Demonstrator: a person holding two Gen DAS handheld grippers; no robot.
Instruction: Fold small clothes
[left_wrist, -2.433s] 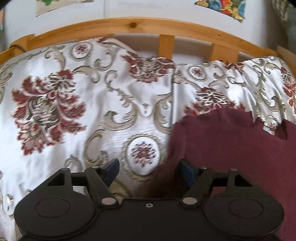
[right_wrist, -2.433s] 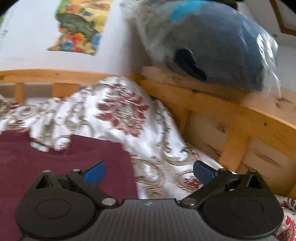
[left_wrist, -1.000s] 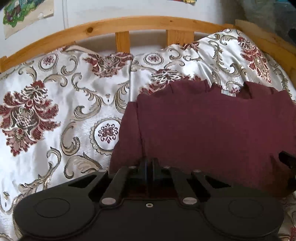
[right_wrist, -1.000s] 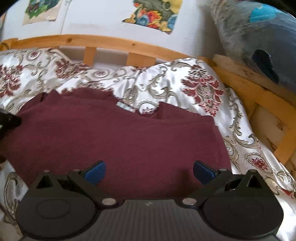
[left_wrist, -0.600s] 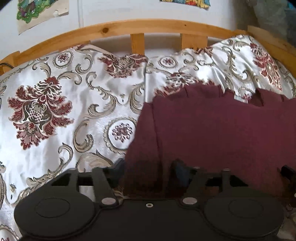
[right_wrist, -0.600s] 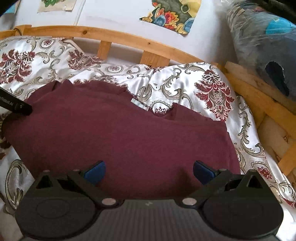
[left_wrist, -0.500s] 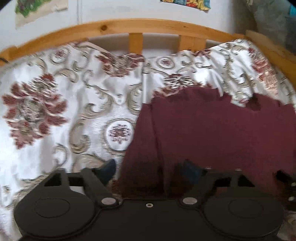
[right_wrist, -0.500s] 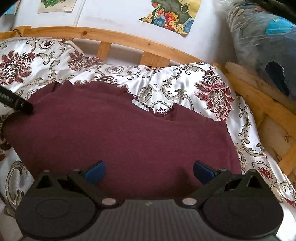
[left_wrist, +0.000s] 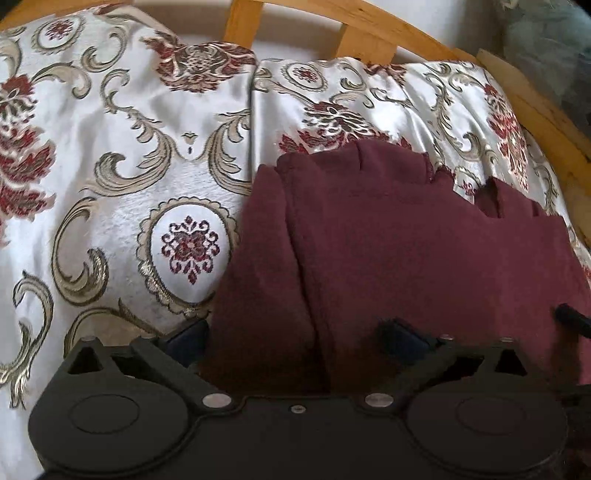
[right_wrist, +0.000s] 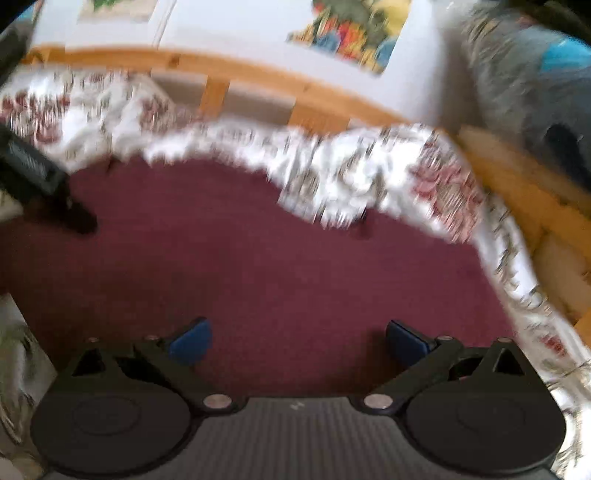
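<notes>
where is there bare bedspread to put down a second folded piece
Free: the floral white bedspread left of the dark red garment, up to the wooden bed rail. A thin strip lies between garment and rail on the right. Crowded: the middle, under the garment, where the open left gripper and right gripper hover.

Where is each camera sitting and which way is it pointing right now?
Left wrist: on the left gripper, angled down at the maroon garment's left edge; its own open fingers show.
Right wrist: on the right gripper, facing the headboard across the garment; open fingers show, blurred.
Shared: garment, floral bedspread, headboard.
</notes>
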